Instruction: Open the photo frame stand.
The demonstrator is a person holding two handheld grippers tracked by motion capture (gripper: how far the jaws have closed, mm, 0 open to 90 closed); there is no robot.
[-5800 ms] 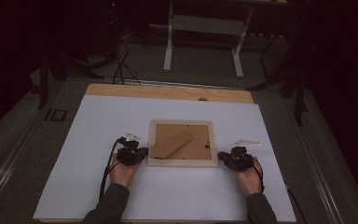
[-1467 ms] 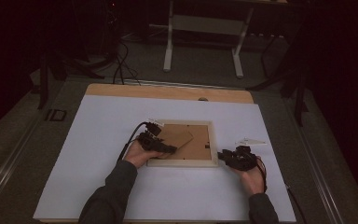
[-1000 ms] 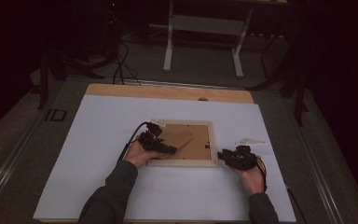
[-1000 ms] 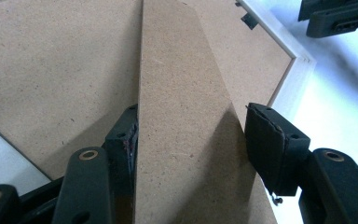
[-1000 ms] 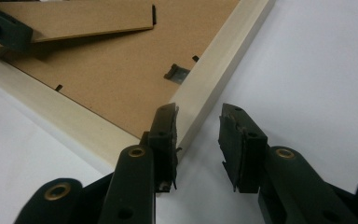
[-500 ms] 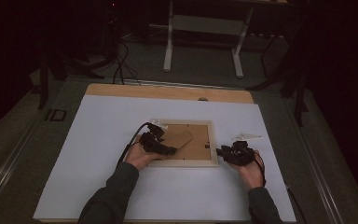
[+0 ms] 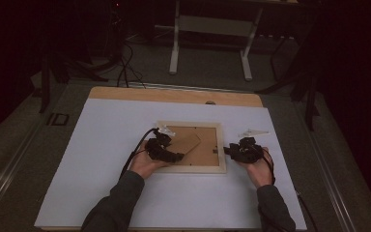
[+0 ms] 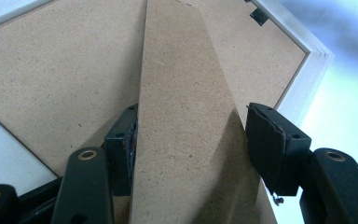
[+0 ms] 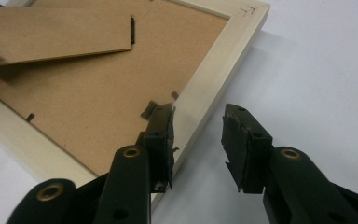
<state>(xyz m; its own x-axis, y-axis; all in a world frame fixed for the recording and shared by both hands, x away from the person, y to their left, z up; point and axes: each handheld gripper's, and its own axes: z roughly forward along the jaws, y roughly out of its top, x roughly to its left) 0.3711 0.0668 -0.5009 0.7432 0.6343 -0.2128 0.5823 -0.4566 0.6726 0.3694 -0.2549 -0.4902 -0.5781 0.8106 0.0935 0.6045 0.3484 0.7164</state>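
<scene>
A pale wooden picture frame (image 7: 193,169) lies face down mid-table, its brown backing board (image 8: 51,70) up. A hinged hardboard stand strut (image 7: 186,143) crosses the backing. My left gripper (image 7: 174,155) reaches in over the frame's left side. Its jaws press both long edges of the strut (image 8: 186,116). My right gripper (image 7: 228,151) stands open at the frame's right rail (image 9: 219,70). One jaw hangs over the backing by a small metal clip (image 9: 148,109), the other outside over the table. The strut (image 9: 56,32) looks slightly raised at its free end.
A white sheet (image 7: 101,145) covers the table, with a bare wooden strip (image 7: 174,95) at the far edge. Beyond it stand metal stand legs (image 7: 207,43) and floor cables (image 7: 125,67). A black clip (image 8: 259,16) sits at a frame corner.
My left gripper went from the frame's left side onto the strut and has stayed there. In the last half second my right gripper edged left up to the frame's right rail.
</scene>
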